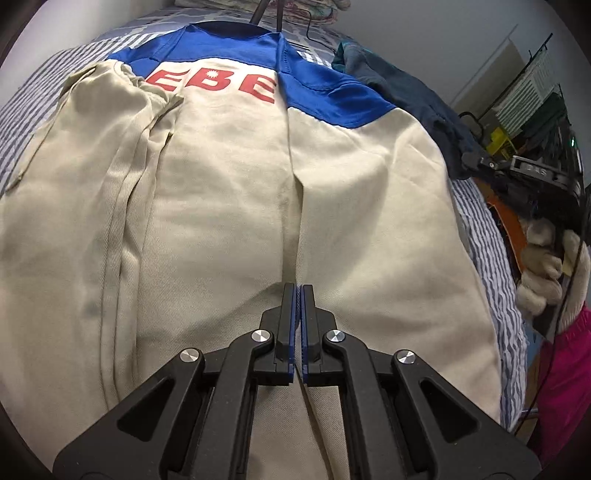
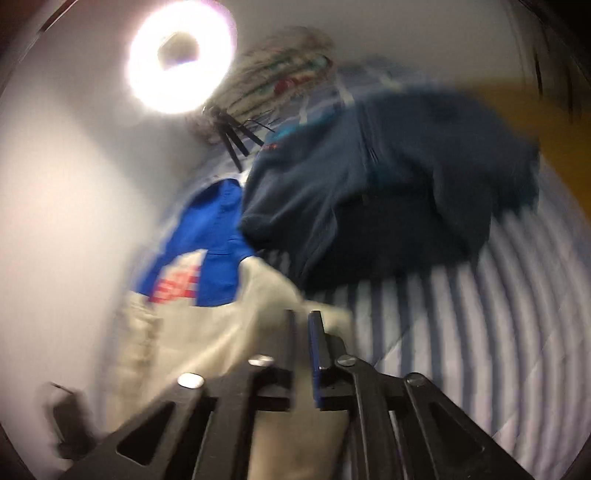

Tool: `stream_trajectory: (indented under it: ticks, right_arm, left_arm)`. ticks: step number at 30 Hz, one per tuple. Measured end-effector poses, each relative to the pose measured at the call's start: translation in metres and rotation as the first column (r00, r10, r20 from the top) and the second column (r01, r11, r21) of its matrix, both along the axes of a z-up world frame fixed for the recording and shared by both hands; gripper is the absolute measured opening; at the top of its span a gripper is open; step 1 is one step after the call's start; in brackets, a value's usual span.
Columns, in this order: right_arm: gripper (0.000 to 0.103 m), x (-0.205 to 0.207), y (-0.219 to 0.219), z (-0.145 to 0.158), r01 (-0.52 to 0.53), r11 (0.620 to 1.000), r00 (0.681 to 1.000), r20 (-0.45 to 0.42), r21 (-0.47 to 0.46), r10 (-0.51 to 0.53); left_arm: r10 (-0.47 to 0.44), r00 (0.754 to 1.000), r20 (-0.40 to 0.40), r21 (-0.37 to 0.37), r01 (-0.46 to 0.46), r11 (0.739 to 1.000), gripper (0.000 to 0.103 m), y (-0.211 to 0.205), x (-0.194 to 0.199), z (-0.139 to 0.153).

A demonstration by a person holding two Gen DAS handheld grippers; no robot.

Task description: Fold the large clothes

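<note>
Garment: beige twill jacket with a blue yoke and red block letters point(image 1: 229, 192) lies spread flat on the blue-and-white striped bedcover point(image 1: 26, 110), collar end at the far side; one beige sleeve point(image 1: 110, 122) is folded inward over its left part.
Seam: a vertical fold or seam runs down the middle of the beige cloth, straight towards the near tongs.
Left gripper point(image 1: 298, 291): black two-finger tongs with blue pads, jaws pressed together; the tips sit over the central seam, and whether a pinch of cloth is caught between them cannot be told.
Right gripper point(image 2: 302, 317): black fingers stand a narrow gap apart; beige cloth fills the space between and below them, and it seems to be gripped, though the blur leaves that uncertain.
Gloved hand point(image 1: 550, 266): a knitted off-white glove with a pink sleeve behind it holds the other tool at the right edge of the left wrist view, beside the bed.
Neighbour: crumpled dark navy garment point(image 2: 388, 192) lies on the striped cover just beyond the jacket's right shoulder.
Lamp: bright ring light point(image 2: 181, 59) glares against the pale wall.
Hangers: dark wire hangers point(image 1: 273, 14) rest near the jacket's collar.
</note>
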State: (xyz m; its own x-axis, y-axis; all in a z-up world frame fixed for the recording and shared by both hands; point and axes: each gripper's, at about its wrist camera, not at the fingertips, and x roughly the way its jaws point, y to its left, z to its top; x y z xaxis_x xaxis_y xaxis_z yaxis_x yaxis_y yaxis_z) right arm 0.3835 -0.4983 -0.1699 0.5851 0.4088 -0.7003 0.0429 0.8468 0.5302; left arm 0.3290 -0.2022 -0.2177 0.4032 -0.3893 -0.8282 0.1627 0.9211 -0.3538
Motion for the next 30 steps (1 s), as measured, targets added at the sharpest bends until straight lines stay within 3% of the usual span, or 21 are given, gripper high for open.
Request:
stream_trajectory:
  ticks: [2, 5, 6, 13, 15, 20, 25, 26, 28, 29, 30]
  right_arm:
    - [0.016, -0.018, -0.010, 0.010, -0.003, 0.999, 1.000, 0.010, -0.032, 0.004]
    - [0.032, -0.055, -0.016, 0.033, -0.038, 0.999, 0.998, 0.043, -0.007, 0.038]
    - [0.033, -0.071, -0.019, 0.039, -0.055, 0.998, 0.997, 0.049, 0.004, 0.055]
    - [0.040, -0.201, 0.000, 0.073, -0.224, 0.974, 0.974, 0.035, 0.016, 0.224]
    - [0.051, -0.240, 0.012, 0.071, -0.286, 0.958, 0.958, 0.018, 0.006, 0.286]
    - [0.055, -0.323, 0.053, 0.046, -0.466, 0.884, 0.883, -0.073, -0.041, 0.463]
    - [0.055, -0.340, 0.088, 0.008, -0.545, 0.833, 0.834, -0.164, -0.097, 0.527]
    - [0.054, -0.337, 0.093, 0.002, -0.557, 0.825, 0.825, -0.177, -0.097, 0.536]
    - [0.025, -0.331, 0.100, -0.009, -0.575, 0.813, 0.808, -0.220, -0.094, 0.546]
    - [0.010, -0.328, 0.101, -0.015, -0.569, 0.821, 0.800, -0.256, -0.039, 0.542]
    - [0.007, -0.327, 0.097, -0.015, -0.538, 0.842, 0.808, -0.258, 0.044, 0.530]
  left_arm:
    - [0.000, 1.000, 0.009, -0.012, 0.000, 1.000, 0.000, 0.005, -0.006, 0.010]
    - [-0.019, 0.999, 0.041, -0.031, 0.020, 0.999, 0.000, 0.011, -0.026, 0.030]
    - [-0.033, 0.998, 0.050, -0.038, 0.035, 0.999, 0.000, 0.011, -0.032, 0.035]
    - [-0.240, 0.964, 0.112, -0.063, 0.247, 0.967, 0.000, -0.005, -0.132, 0.076]
    - [-0.283, 0.954, 0.102, -0.079, 0.291, 0.953, 0.000, -0.009, -0.155, 0.076]
    - [-0.380, 0.925, 0.031, -0.076, 0.381, 0.921, 0.000, -0.026, -0.198, 0.047]
    - [-0.392, 0.919, -0.029, -0.051, 0.391, 0.919, 0.000, -0.037, -0.209, 0.017]
    - [-0.396, 0.918, -0.035, -0.052, 0.394, 0.918, 0.000, -0.039, -0.209, 0.014]
    - [-0.392, 0.920, -0.028, -0.045, 0.390, 0.920, 0.000, -0.043, -0.209, 0.013]
    - [-0.393, 0.919, -0.020, -0.041, 0.392, 0.919, 0.000, -0.044, -0.212, 0.015]
    - [-0.394, 0.919, -0.015, -0.038, 0.394, 0.919, 0.000, -0.044, -0.214, 0.015]
